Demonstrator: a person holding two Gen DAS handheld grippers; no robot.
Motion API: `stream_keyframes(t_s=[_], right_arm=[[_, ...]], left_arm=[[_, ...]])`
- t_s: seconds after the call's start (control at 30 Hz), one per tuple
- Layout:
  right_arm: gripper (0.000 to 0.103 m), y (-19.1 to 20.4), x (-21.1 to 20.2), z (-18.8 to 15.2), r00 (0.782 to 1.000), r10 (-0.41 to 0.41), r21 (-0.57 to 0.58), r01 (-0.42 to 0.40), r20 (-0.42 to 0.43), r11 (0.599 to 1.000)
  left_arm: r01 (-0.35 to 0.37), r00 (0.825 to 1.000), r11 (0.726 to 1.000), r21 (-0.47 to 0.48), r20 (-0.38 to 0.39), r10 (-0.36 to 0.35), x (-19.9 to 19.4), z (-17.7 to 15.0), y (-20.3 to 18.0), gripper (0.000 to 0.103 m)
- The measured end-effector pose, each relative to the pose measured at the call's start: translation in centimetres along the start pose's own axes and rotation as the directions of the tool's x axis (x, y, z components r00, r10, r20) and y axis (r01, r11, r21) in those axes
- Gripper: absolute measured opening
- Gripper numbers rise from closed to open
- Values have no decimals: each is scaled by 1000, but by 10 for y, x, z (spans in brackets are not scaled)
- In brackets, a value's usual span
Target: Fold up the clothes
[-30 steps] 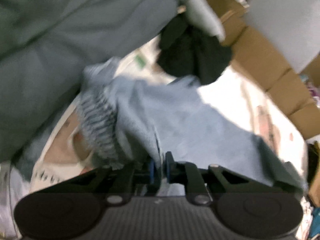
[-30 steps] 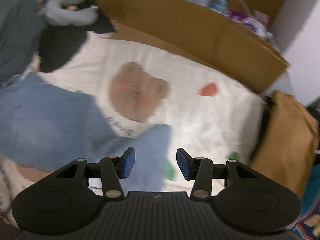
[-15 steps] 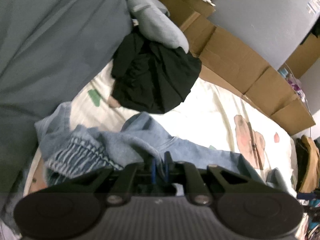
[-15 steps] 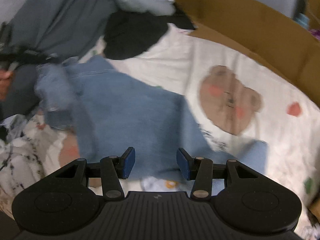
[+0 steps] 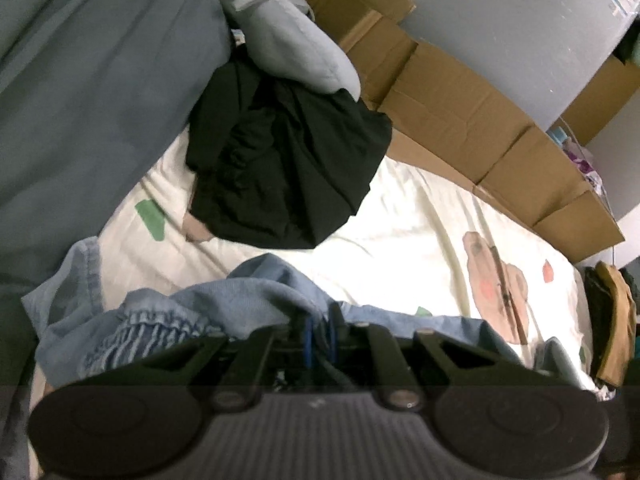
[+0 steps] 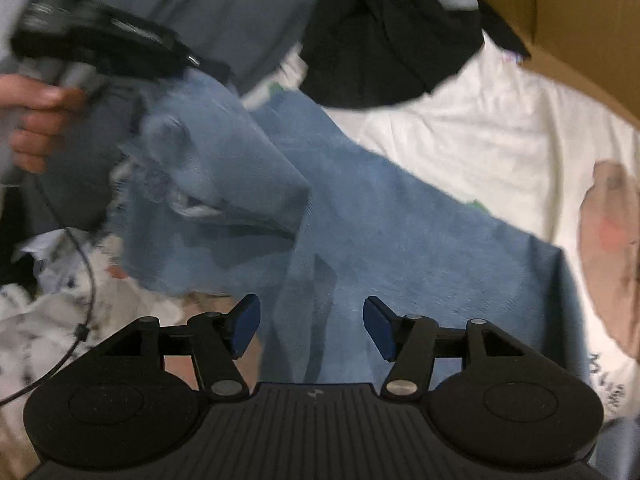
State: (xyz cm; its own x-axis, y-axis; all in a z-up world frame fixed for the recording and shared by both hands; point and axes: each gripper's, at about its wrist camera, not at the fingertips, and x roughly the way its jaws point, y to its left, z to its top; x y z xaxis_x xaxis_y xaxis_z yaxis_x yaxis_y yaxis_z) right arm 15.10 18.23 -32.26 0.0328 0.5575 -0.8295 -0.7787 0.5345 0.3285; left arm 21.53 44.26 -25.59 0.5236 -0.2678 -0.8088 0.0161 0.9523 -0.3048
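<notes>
Between our right gripper's (image 6: pixel 311 326) matt black plastic arms and blue pads lies the jeans (image 6: pixel 360 216), soft faded denim with a fine twill and a frayed edge to the left. Beyond our left gripper (image 5: pixel 319 338) we see a matt black cloth heap (image 5: pixel 288 164) on the sheet (image 5: pixel 404 236), smooth cream cotton with printed figures. Farther off stands dull brown cardboard (image 5: pixel 452 108), creased and rough.

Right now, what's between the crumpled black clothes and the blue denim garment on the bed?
Only bare cream bedsheet with cartoon prints lies between the black clothes and the blue denim garment. The left wrist view shows it best.
</notes>
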Motion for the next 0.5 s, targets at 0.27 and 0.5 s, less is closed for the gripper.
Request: stream_keyframes(t_s=[0.27,0.5], right_arm=[[3,-1,48,0,998,59,8,-59,-39,998],[2,-12,17,24,999,17,-24,-16,39,1000]], left_arm=[[47,999,998,-51,27,-45,-3,-3,11,22],[-39,988,993,-116,147,55,-74,-25,29,70]])
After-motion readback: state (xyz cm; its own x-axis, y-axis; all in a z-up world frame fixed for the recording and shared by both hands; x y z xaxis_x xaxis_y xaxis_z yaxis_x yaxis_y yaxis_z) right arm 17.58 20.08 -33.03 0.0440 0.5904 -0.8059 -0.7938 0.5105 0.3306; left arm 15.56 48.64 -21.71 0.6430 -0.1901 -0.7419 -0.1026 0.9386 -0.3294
